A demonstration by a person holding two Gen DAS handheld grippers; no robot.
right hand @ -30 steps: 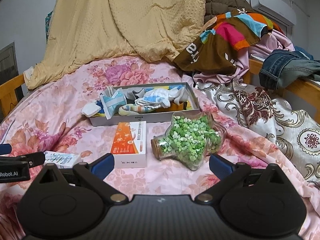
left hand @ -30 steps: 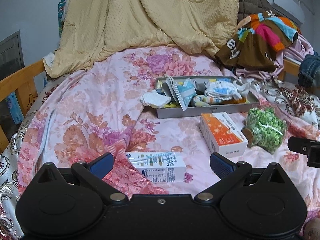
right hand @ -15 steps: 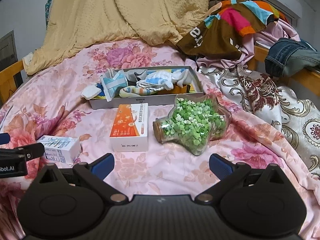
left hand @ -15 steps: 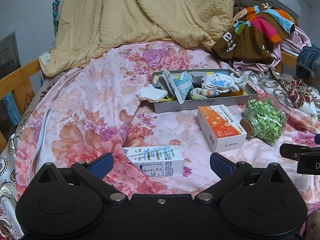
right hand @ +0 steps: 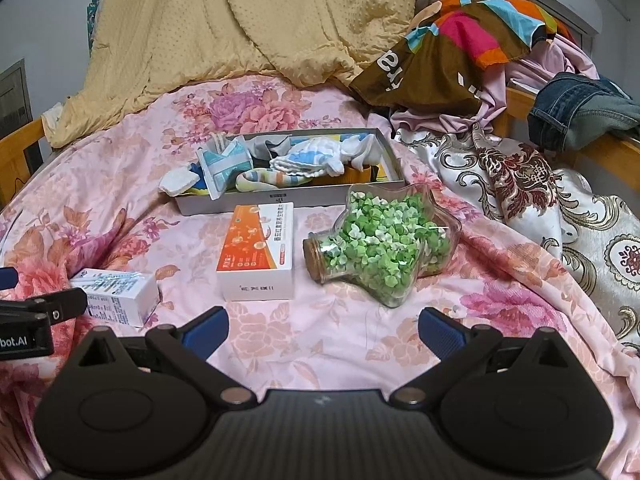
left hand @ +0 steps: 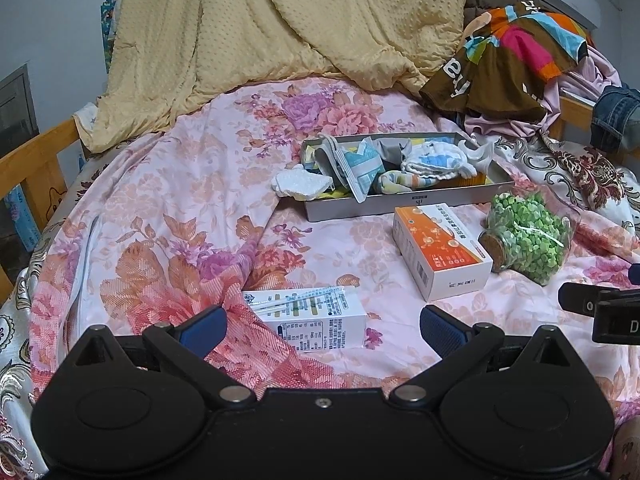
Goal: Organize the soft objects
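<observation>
Left gripper [left hand: 322, 326] is held wide apart, nothing between the blue ribbed pads; right gripper [right hand: 323, 326] likewise spread and empty. Both are poised low over a pink floral bedsheet [left hand: 168, 200], woven, creased.

Nearest in the left view a small white carton [left hand: 310, 320] is seen lying flat, long axis left-right, printed side panel facing the camera, partly tucked into a sheet fold. Beyond it, to the right, an orange-and-white cardboard box [right hand: 256, 250] is laid flat, long axis running away from the camera. Just beside it a star-shaped clear glass bottle [right hand: 380, 244] lies on its side, packed with green folded paper stars, cork mouth pointed left toward the box.

Farther back a shallow grey rectangular tray [right hand: 280, 202] is set, long axis left-right. Soft things are heaped in it: striped sock, white-blue knit cloth [right hand: 308, 158], packaged mask [right hand: 222, 166]. A white fluffy sock [left hand: 302, 182] is draped over its left edge.

Behind, a yellow dotted blanket [left hand: 288, 28] and a clothes pile [right hand: 472, 40] are heaped.
</observation>
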